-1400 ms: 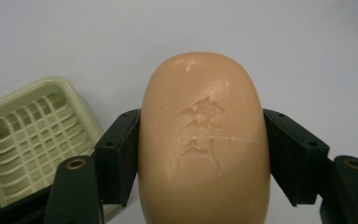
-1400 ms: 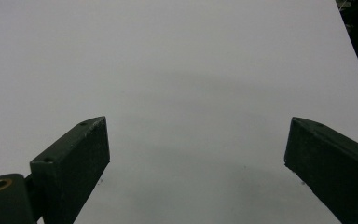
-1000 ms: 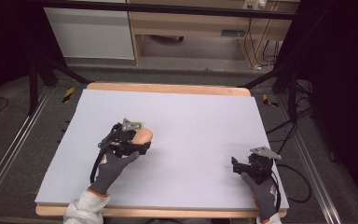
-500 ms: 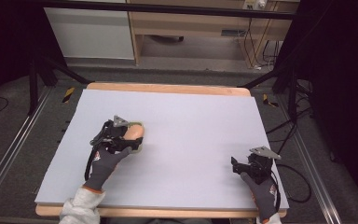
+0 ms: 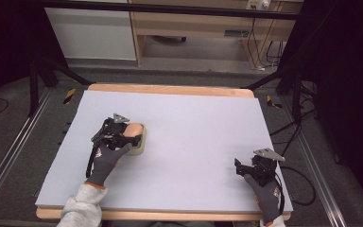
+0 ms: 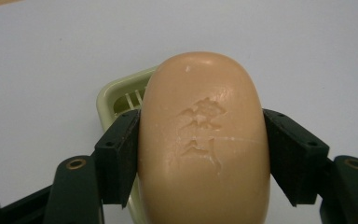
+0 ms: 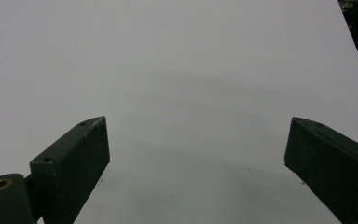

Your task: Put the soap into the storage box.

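Note:
A tan oval bar of soap (image 6: 204, 140) with a stamped mark is clamped between the two black jaws of my left gripper (image 6: 200, 154), which is shut on it. Under the soap lies a pale green slotted soap dish (image 6: 121, 95); whether the bar rests in it or hangs just above it I cannot tell. In the high view the left gripper (image 5: 125, 137), the soap (image 5: 133, 130) and the dish (image 5: 141, 147) sit at the table's left middle. My right gripper (image 5: 243, 168) rests near the front right corner, and its jaws (image 7: 198, 158) stand wide open over bare board.
The work surface is a pale lavender board (image 5: 194, 123) on a wooden table (image 5: 170, 90). Cables (image 5: 298, 179) trail off the right edge. A wooden desk and a white cabinet stand on the floor beyond the far edge.
My left hand has carried the soap toward the left and a little nearer the front, with the dish now beside it. The right gripper has not moved.

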A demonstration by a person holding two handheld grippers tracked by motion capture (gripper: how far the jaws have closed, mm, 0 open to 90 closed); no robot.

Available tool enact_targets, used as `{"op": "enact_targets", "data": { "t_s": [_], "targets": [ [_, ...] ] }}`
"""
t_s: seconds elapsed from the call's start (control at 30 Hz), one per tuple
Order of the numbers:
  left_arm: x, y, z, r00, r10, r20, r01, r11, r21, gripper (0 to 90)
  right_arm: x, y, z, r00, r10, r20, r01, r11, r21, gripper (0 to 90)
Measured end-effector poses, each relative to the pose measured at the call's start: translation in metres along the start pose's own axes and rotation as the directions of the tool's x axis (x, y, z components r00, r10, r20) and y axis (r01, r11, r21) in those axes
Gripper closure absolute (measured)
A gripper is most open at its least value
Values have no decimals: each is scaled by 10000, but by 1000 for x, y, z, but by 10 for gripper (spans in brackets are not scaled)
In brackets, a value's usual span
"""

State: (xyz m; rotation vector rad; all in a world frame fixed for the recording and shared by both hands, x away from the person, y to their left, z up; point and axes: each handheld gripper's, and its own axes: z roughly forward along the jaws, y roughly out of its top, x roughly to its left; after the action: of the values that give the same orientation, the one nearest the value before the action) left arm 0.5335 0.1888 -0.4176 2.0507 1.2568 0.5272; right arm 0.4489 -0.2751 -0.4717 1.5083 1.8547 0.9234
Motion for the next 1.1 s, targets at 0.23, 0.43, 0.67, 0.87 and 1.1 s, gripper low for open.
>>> {"op": "enact_targets", "data": {
  "t_s": [0.23, 0.43, 0.67, 0.87, 1.1],
  "targets": [
    [3, 0, 12, 9999, -109, -15, 109, 9998, 163, 321, 1, 1, 1, 10000, -25, -21, 25, 10000, 18, 69],
    [6, -3, 18, 9998, -146, -114, 149, 9996, 225, 321, 1, 1, 1, 10000, -53, -42, 53, 10000, 38, 69],
    [9, -6, 25, 9997, -139, -225, 147, 9992, 371, 321, 2, 1, 1, 9999, -88, -85, 89, 10000, 35, 69],
    [7, -7, 30, 9997, -113, -236, 124, 9990, 439, 321, 2, 1, 1, 9999, -98, -76, 99, 9999, 31, 69],
    [6, -8, 33, 9994, -91, -331, 109, 9985, 543, 320, 2, 1, 1, 9999, -62, -87, 63, 10000, 63, 68]
  ]
}}
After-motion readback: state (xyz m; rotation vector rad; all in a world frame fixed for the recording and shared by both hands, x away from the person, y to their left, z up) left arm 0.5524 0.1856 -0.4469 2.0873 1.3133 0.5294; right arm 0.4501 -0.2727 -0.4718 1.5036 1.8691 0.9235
